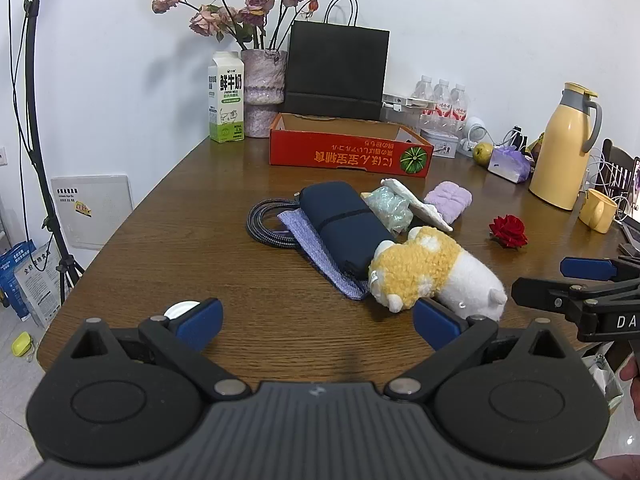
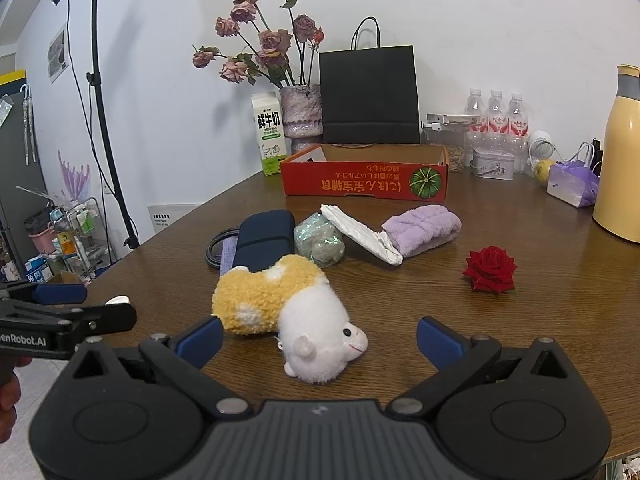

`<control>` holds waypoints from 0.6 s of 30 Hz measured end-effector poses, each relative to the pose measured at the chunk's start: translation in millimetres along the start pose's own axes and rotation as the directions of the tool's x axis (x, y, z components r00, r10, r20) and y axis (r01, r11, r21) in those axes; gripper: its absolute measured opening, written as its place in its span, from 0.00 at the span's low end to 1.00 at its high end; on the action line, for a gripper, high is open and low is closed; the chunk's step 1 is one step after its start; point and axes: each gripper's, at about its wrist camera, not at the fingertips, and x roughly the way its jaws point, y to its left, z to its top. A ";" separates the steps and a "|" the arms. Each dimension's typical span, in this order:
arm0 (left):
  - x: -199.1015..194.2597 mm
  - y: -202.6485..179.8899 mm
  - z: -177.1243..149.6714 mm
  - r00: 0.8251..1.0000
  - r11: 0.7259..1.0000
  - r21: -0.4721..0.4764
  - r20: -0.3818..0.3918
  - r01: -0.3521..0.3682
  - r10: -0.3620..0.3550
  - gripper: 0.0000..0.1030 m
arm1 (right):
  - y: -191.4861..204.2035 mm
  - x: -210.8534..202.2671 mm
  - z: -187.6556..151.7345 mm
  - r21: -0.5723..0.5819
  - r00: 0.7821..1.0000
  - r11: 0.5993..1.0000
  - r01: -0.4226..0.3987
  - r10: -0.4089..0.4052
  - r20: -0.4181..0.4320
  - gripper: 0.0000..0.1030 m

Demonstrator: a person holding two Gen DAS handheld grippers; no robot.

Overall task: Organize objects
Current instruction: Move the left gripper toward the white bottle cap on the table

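- Left gripper (image 1: 318,320) tilts downward over the near edge of the wooden table (image 1: 200,216), jaws spread wide, nothing between them; its right fingertip sits just beside the plush toy (image 1: 434,274).
- Right gripper (image 2: 320,338) also tilts downward, jaws released wide, with the plush toy's white head lying on the table between its fingertips, untouched.
- Behind the toy lie a navy pouch (image 1: 344,226) over a blue cloth (image 1: 320,256) and coiled cable (image 1: 268,222), a glittery bundle (image 2: 320,240), a white packet (image 2: 362,236), a lilac towel (image 2: 424,228); a red rose (image 2: 490,270) lies apart to the right.
- Farther back, the red cardboard tray (image 2: 360,182) is open; no contents show inside.
- At the wall, a vase (image 2: 301,114) holds dried roses (image 2: 260,36), between a milk carton (image 2: 269,134) and a black paper bag (image 2: 370,96).
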 end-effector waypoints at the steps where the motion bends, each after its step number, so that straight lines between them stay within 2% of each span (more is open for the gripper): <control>1: 0.3 -0.1 -0.8 1.000 1.000 -0.001 0.000 0.001 -0.001 1.00 | 0.3 0.1 -0.2 0.001 1.000 1.000 0.000 0.000 -0.001 1.00; 18: -0.1 -0.4 -1.7 1.000 1.000 -0.005 0.001 -0.003 0.003 1.00 | 0.1 0.7 -0.4 0.001 1.000 1.000 0.001 -0.001 0.000 1.00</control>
